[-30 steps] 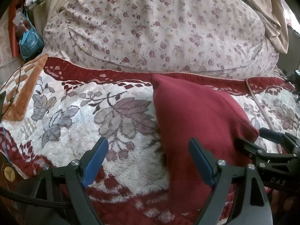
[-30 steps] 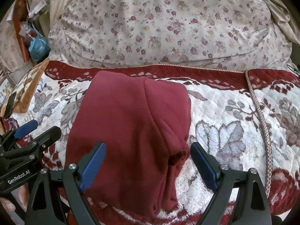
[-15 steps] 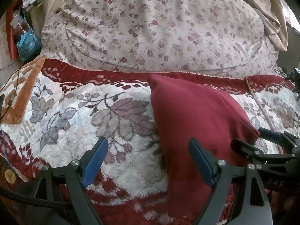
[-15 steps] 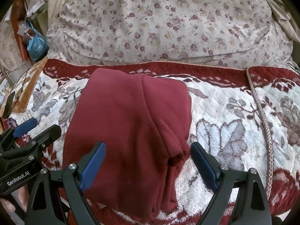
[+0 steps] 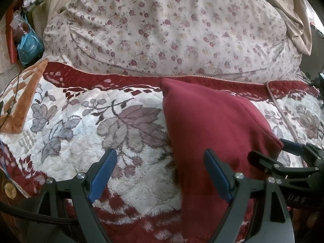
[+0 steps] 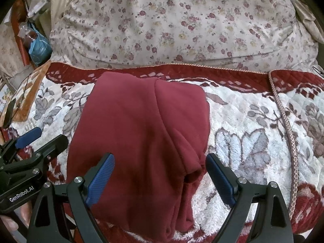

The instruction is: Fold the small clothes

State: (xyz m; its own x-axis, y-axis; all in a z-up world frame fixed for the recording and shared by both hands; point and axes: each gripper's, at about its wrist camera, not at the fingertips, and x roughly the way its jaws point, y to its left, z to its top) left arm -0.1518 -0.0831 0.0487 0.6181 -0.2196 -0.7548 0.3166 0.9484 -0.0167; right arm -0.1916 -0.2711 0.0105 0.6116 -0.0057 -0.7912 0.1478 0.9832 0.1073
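Both grippers hover wide apart over a folded maroon garment on a floral blanket.

In the left wrist view, the left gripper (image 5: 160,174) holds its 2 blue pads spread with nothing between them, above the fleecy blanket (image 5: 81,125); the maroon garment (image 5: 206,133) lies from 12 to 5 o'clock, and the right gripper (image 5: 283,151) sits at 3 o'clock by the garment's right corner. In the right wrist view, the left gripper (image 6: 40,137) shows at 9 o'clock just beside the garment's (image 6: 137,133) left edge, and the right gripper's (image 6: 160,174) pads stand apart over the garment's near end. A flowered pillow (image 6: 182,24) fills 12 o'clock.
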